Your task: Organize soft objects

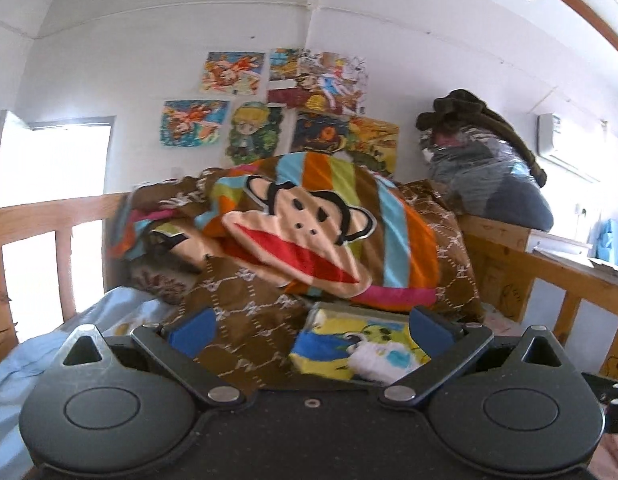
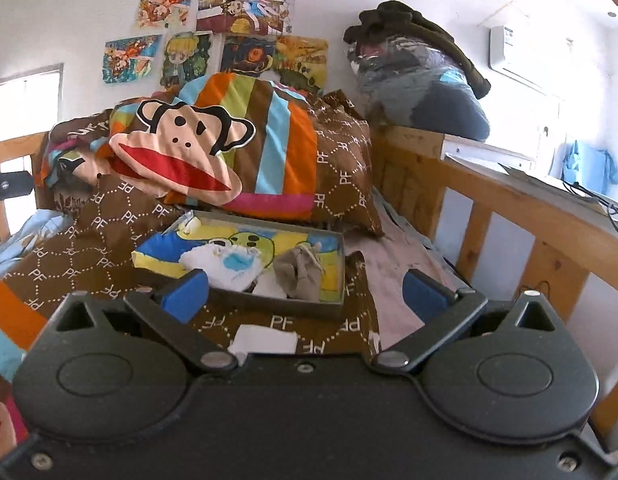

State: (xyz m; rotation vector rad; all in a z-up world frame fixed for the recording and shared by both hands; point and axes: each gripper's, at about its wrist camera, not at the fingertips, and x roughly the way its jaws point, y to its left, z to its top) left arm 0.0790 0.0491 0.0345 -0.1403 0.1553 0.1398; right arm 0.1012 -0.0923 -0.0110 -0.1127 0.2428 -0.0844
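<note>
A shallow grey box (image 2: 336, 280) lies on the brown quilt (image 2: 89, 248). It holds a yellow and blue cartoon cloth (image 2: 165, 250), a white soft piece (image 2: 225, 266) and a beige sock bundle (image 2: 303, 270). My right gripper (image 2: 305, 294) stands open just before the box's near wall, its pads touching nothing. A small white folded piece (image 2: 265, 340) rests on the quilt under it. My left gripper (image 1: 311, 330) is open too, over the quilt (image 1: 245, 312), with the box's cartoon cloth (image 1: 329, 350) ahead to the right. A striped monkey-face pillow (image 2: 181, 152) (image 1: 309, 236) is piled behind.
A wooden bed rail (image 2: 509, 208) runs along the right, another rail (image 1: 49, 216) at the left. Bagged clothes under a dark garment (image 2: 425, 76) sit on the bed's far end. A light blue sheet (image 1: 69, 344) lies left. Posters (image 1: 233, 72) cover the wall.
</note>
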